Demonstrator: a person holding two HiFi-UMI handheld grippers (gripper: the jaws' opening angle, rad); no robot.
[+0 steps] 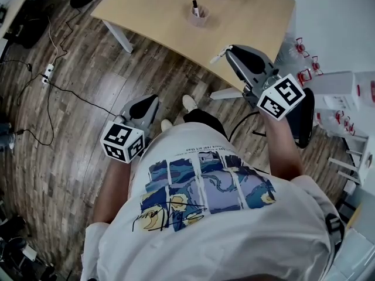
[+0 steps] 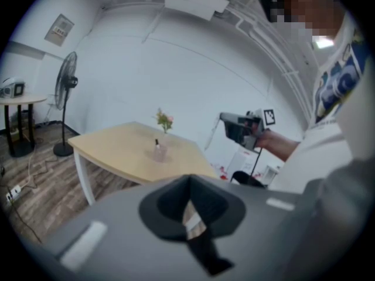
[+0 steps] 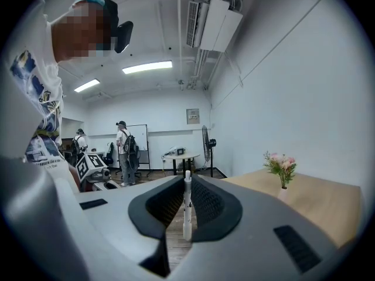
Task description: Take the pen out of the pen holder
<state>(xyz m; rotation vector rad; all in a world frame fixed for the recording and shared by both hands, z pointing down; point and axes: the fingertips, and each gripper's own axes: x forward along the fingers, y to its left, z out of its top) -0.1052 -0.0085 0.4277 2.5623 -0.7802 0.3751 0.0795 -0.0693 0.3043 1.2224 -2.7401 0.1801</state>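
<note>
Your right gripper (image 1: pixel 229 50), nipped on a slim white stick (image 1: pixel 219 55), is nearer; your left gripper (image 1: pixel 153 100) is closed, empty. The pen (image 1: pixel 194 6) stands upright in the pen holder (image 1: pixel 199 17) on the worktop (image 1: pixel 152 10), well ahead, slightly left of the right gripper.

A small vase of pink flowers (image 3: pixel 281 170) stands on the desk (image 1: pixel 152 10); a power strip (image 1: pixel 47 73) lies on the wood floor (image 1: pixel 76 157).

From the head we look steeply down, the table (image 1: pixel 246 28) well ahead. The left gripper view faces that table from afar (catching the right gripper (image 2: pixel 224 120) too); the right gripper view looks level, sharing its flowers (image 3: pixel 280 164).
</note>
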